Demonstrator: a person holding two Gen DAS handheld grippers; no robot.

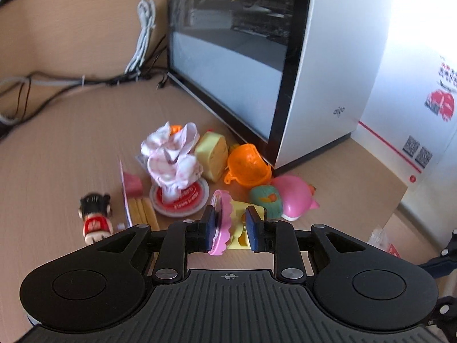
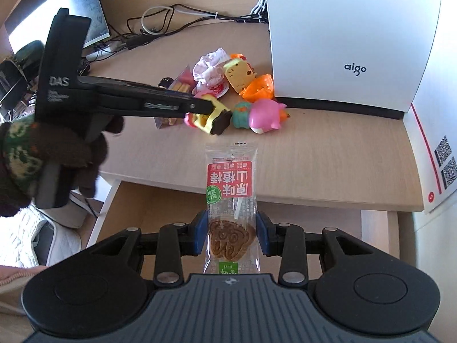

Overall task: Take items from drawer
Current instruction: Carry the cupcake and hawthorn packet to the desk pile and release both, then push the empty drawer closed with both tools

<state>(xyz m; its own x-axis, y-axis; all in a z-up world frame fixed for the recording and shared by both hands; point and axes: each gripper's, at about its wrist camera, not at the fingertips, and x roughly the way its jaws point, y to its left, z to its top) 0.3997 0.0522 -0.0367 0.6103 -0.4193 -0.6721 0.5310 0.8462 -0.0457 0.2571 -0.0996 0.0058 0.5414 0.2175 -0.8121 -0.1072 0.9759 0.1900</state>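
My left gripper (image 1: 232, 228) is shut on a pink-frilled yellow toy (image 1: 225, 225) and holds it low over the desk (image 1: 71, 148), at the near edge of a pile of small toys. The pile holds a white-pink scrunchie (image 1: 174, 157), a yellow block toy (image 1: 212, 154), an orange shell (image 1: 248, 165), a green toy (image 1: 265, 200) and a pink toy (image 1: 294, 197). My right gripper (image 2: 232, 234) is shut on a clear snack packet (image 2: 230, 200) with a red label and holds it above the open drawer (image 2: 160, 205). The right wrist view shows the left gripper (image 2: 217, 114) reaching in from the left, held by a gloved hand (image 2: 42, 154).
A white computer case (image 2: 342, 43) stands right behind the pile. Cables (image 1: 57, 83) run along the back of the desk. A small doll in red (image 1: 95, 217) stands left of the pile. A white box with QR codes (image 2: 440, 154) sits at the right edge, and a monitor (image 2: 57, 14) at the far left.
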